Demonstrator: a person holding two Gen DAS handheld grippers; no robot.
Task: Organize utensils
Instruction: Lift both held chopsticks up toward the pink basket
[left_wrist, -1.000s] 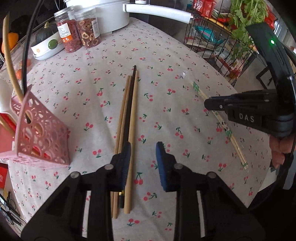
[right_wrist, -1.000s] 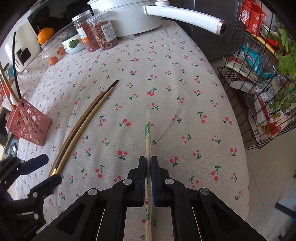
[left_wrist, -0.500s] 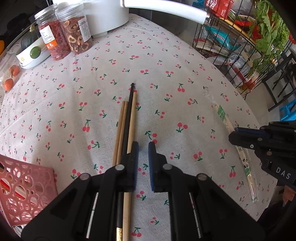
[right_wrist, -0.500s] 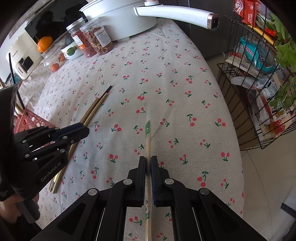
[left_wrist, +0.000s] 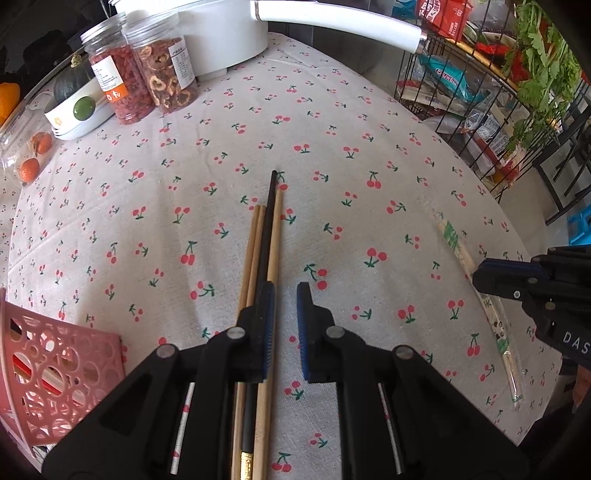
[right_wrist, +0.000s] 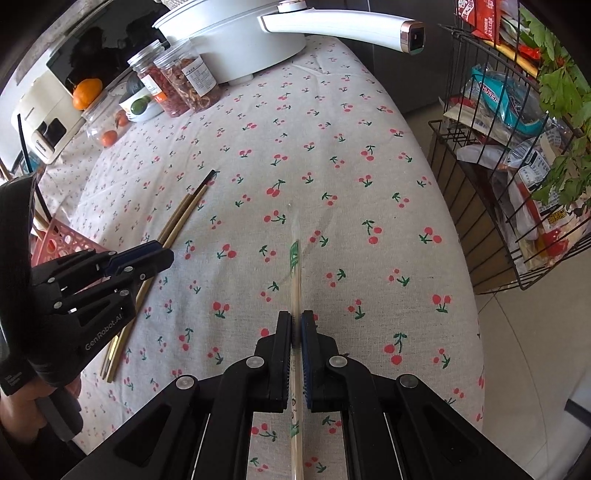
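A bundle of loose chopsticks (left_wrist: 263, 254), three wooden and one black, lies on the cherry-print tablecloth; it also shows in the right wrist view (right_wrist: 177, 221). My left gripper (left_wrist: 285, 295) hovers over it, open by a narrow gap, its left finger above the black stick and nothing between the pads. My right gripper (right_wrist: 295, 321) is shut on a plastic-wrapped pair of wooden chopsticks (right_wrist: 294, 273), which also shows in the left wrist view (left_wrist: 458, 251). A pink perforated utensil basket (left_wrist: 55, 369) stands at the lower left.
Two jars of dried food (left_wrist: 147, 81), a white bowl (left_wrist: 79, 110) and a white pot with a long handle (left_wrist: 332, 18) stand at the table's far side. A black wire rack with packets and greens (right_wrist: 517, 147) stands off the table's right edge.
My left gripper has moved forward along the loose chopsticks and its jaws have narrowed from a wide gap to a narrow one. My right gripper stays shut on the wrapped pair.
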